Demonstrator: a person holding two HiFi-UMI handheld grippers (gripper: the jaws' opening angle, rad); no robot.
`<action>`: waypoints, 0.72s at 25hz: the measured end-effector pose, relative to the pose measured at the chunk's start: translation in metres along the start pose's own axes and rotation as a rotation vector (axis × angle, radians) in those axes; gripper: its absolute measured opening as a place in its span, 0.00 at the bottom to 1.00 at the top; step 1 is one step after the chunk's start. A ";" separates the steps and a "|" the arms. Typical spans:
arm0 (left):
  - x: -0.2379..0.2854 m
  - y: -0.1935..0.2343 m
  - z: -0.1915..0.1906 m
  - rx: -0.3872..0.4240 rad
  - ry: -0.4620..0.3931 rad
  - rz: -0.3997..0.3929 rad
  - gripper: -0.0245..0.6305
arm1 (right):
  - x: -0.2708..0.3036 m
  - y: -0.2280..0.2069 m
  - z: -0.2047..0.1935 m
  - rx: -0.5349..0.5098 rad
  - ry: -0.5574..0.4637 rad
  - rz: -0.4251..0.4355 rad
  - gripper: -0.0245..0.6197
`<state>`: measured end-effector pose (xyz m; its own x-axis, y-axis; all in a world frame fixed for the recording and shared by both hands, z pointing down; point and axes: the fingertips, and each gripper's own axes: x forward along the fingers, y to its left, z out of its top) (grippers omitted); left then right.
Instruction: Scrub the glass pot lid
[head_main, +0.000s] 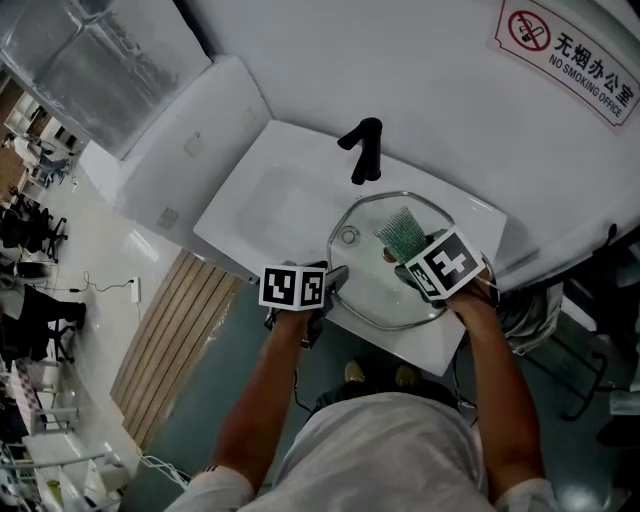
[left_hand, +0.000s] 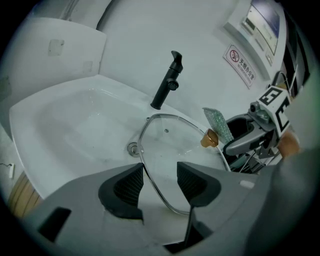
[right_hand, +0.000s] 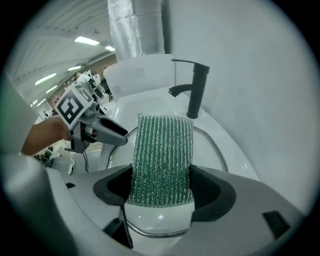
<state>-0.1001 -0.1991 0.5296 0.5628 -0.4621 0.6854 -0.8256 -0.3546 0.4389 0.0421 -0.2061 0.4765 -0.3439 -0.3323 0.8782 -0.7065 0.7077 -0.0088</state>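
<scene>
White porcelain takes up most of the view: the sink (head_main: 260, 205) spreads out ahead of both my tools. The glass pot lid (head_main: 365, 290) lies over the near right part of it, directly under my right gripper (right_hand: 162, 187) and reaching across to my left gripper (left_hand: 160, 175). Beyond the lid's far edge, ahead of my right jaws, stands the black faucet (head_main: 362, 150).

My left jaws are partway apart, astride the lid's near rim. The rim runs between them and brushes the left pad, but I can't see them pinching it. My right jaws are closed on the lower end of a green scrub pad (right_hand: 162, 155), which stands up between them and pokes out ahead over the glass. The small brass-coloured knob (left_hand: 210, 138) sits just below the pad's tip, off to the right of my left jaws.

What worries me is the loose left hold. If I press the pad down and rub while those jaws aren't clamped, the slick glass could skate or spin in the basin, perhaps knock the faucet, or ride toward the near edge. The pad is held only at one end, so a hard stroke may fold it or drag it out of my jaws. It could also snag on the knob.
</scene>
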 end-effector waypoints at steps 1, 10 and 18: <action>0.000 0.000 0.000 -0.001 0.001 0.000 0.38 | 0.000 -0.005 -0.003 0.038 -0.010 0.025 0.58; 0.000 0.000 0.000 -0.004 0.007 -0.001 0.38 | 0.009 -0.038 -0.028 0.344 -0.057 0.208 0.58; -0.001 0.000 -0.001 -0.003 0.006 -0.002 0.38 | 0.006 -0.055 -0.038 0.441 -0.082 0.237 0.58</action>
<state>-0.1005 -0.1984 0.5296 0.5643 -0.4565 0.6879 -0.8246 -0.3534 0.4418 0.1020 -0.2232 0.5003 -0.5612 -0.2550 0.7874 -0.7911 0.4450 -0.4197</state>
